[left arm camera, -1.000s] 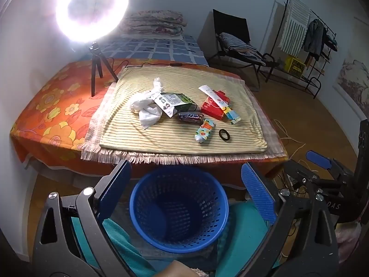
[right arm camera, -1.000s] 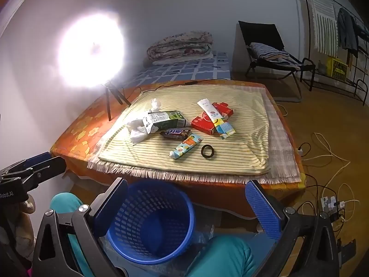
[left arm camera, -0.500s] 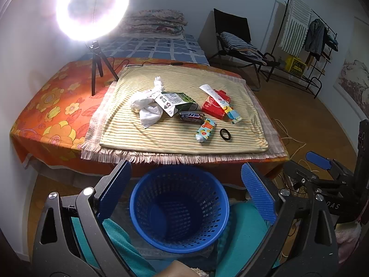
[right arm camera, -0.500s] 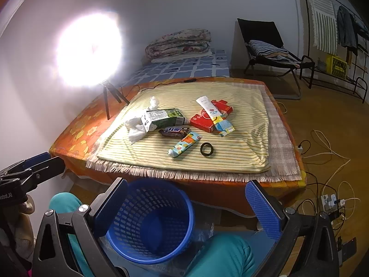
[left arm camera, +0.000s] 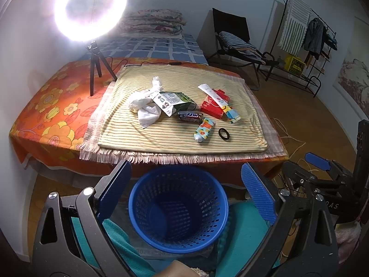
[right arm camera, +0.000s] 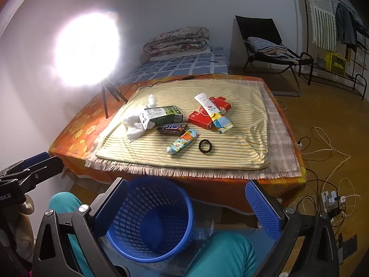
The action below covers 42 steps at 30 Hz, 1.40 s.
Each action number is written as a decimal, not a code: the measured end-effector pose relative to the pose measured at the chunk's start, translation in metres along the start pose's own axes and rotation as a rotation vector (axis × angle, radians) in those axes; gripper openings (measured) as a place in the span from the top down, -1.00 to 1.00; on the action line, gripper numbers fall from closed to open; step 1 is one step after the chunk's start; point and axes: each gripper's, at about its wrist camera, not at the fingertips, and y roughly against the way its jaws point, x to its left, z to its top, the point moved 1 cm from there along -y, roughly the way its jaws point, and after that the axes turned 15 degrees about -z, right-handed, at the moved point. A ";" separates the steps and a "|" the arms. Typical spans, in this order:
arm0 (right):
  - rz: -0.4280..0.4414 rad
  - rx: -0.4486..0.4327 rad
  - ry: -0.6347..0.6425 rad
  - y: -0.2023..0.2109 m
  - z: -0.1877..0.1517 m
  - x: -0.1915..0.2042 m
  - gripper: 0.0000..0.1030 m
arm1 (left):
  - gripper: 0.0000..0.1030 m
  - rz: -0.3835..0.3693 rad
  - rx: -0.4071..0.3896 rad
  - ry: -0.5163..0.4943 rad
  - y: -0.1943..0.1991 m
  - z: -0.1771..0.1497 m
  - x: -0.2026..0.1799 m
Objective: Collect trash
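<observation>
Your left gripper and right gripper both hang back over the blue basket, jaws spread wide, holding nothing. Start leftmost and pinch low on the worktop. I count one crumpled tissue, one green carton, one candy bar, two tubes, one red box, one black ring

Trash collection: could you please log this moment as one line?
left gripper open | right gripper open | basket empty | trash on table
</observation>
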 end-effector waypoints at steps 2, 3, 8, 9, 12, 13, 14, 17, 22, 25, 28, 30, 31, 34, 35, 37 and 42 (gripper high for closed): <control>-0.003 0.003 -0.003 -0.001 0.000 -0.001 -0.99 | -0.90 -0.002 0.000 -0.001 0.000 0.000 0.000; -0.004 0.004 -0.004 0.000 0.001 -0.002 -0.99 | -0.90 -0.004 0.000 -0.002 -0.001 0.000 0.000; -0.016 0.004 0.000 0.002 0.003 0.003 -0.99 | -0.90 -0.015 0.002 -0.003 -0.001 0.001 0.000; -0.017 0.005 0.000 0.003 0.004 0.005 -0.99 | -0.90 -0.018 0.003 -0.005 -0.001 0.003 0.001; -0.019 0.004 0.000 0.005 0.007 0.011 -0.99 | -0.90 -0.024 0.003 -0.007 0.001 0.006 0.006; -0.020 0.003 0.000 0.006 0.009 0.014 -0.99 | -0.90 -0.027 0.002 -0.007 0.002 0.007 0.008; -0.020 0.001 0.000 0.007 0.010 0.017 -0.99 | -0.90 -0.030 0.002 -0.009 0.004 0.009 0.010; -0.025 -0.005 0.004 0.009 0.016 0.029 -0.99 | -0.90 -0.044 -0.004 -0.015 0.009 0.017 0.020; -0.038 -0.023 0.022 0.013 0.030 0.055 -0.99 | -0.90 -0.059 -0.019 -0.036 0.019 0.032 0.040; -0.039 -0.024 0.018 0.013 0.039 0.071 -0.99 | -0.90 -0.070 -0.023 -0.059 0.022 0.043 0.055; -0.051 -0.028 0.010 0.013 0.047 0.086 -0.99 | -0.90 -0.083 -0.021 -0.085 0.023 0.051 0.067; -0.061 -0.026 0.001 0.012 0.052 0.097 -0.99 | -0.90 -0.099 -0.014 -0.111 0.023 0.058 0.075; -0.065 -0.023 -0.002 0.012 0.054 0.100 -0.99 | -0.90 -0.106 -0.013 -0.123 0.023 0.060 0.077; -0.078 -0.018 -0.024 0.011 0.063 0.109 -0.99 | -0.90 -0.126 -0.010 -0.181 0.023 0.069 0.088; -0.087 -0.009 -0.037 0.009 0.066 0.112 -0.99 | -0.90 -0.133 -0.008 -0.190 0.022 0.073 0.091; -0.091 0.005 -0.055 0.007 0.072 0.114 -0.99 | -0.90 -0.150 -0.001 -0.205 0.019 0.077 0.097; -0.118 -0.012 -0.090 0.011 0.081 0.115 -0.99 | -0.90 -0.174 0.019 -0.242 0.010 0.084 0.101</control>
